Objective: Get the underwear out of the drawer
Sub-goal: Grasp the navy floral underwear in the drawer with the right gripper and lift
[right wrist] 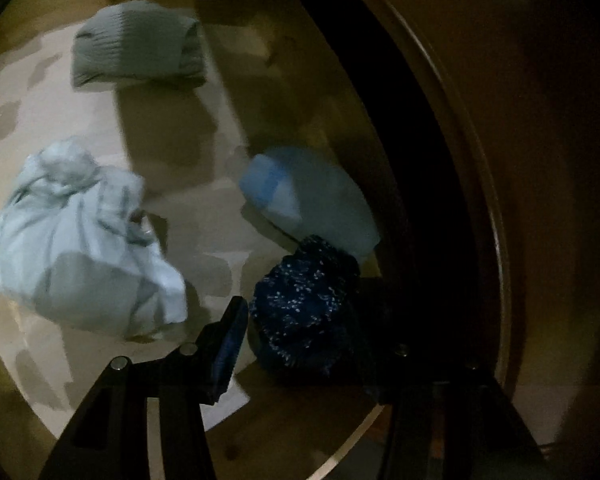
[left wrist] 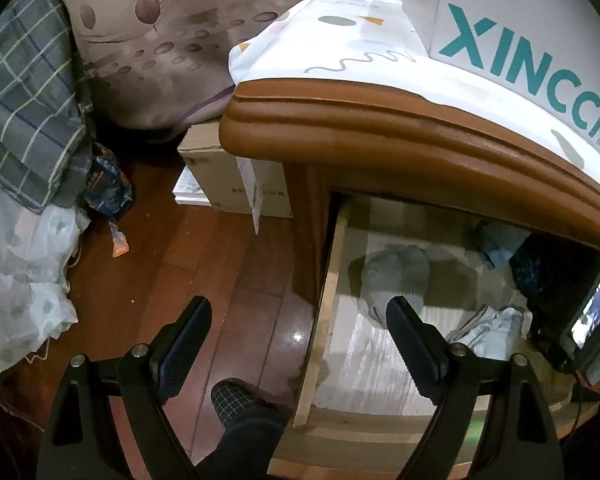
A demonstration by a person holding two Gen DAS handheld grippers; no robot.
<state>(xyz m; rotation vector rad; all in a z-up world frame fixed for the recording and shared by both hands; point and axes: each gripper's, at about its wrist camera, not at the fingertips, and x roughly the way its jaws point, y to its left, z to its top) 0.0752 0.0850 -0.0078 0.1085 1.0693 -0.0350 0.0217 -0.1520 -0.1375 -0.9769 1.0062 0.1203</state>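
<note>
The drawer [left wrist: 324, 320] stands pulled out under the wooden cabinet top. Inside lie a grey folded piece [right wrist: 138, 46], a crumpled pale blue piece [right wrist: 80, 240], a light blue folded piece [right wrist: 312, 196] and a dark blue speckled piece [right wrist: 304, 304]. My right gripper [right wrist: 304, 340] is inside the drawer, open, its fingers on either side of the dark speckled piece. My left gripper [left wrist: 300, 320] is open and empty above the drawer's left wall. The grey piece [left wrist: 396, 276] and the pale blue piece [left wrist: 488, 328] also show in the left wrist view.
A white XINCCI box [left wrist: 520, 40] sits on a patterned cloth on the cabinet top [left wrist: 380, 120]. Cardboard boxes [left wrist: 220, 176] stand on the wooden floor [left wrist: 204, 264] to the left. Bedding [left wrist: 24, 184] hangs at far left. A slippered foot [left wrist: 236, 400] is below. The right gripper's screen [left wrist: 592, 312] shows at right.
</note>
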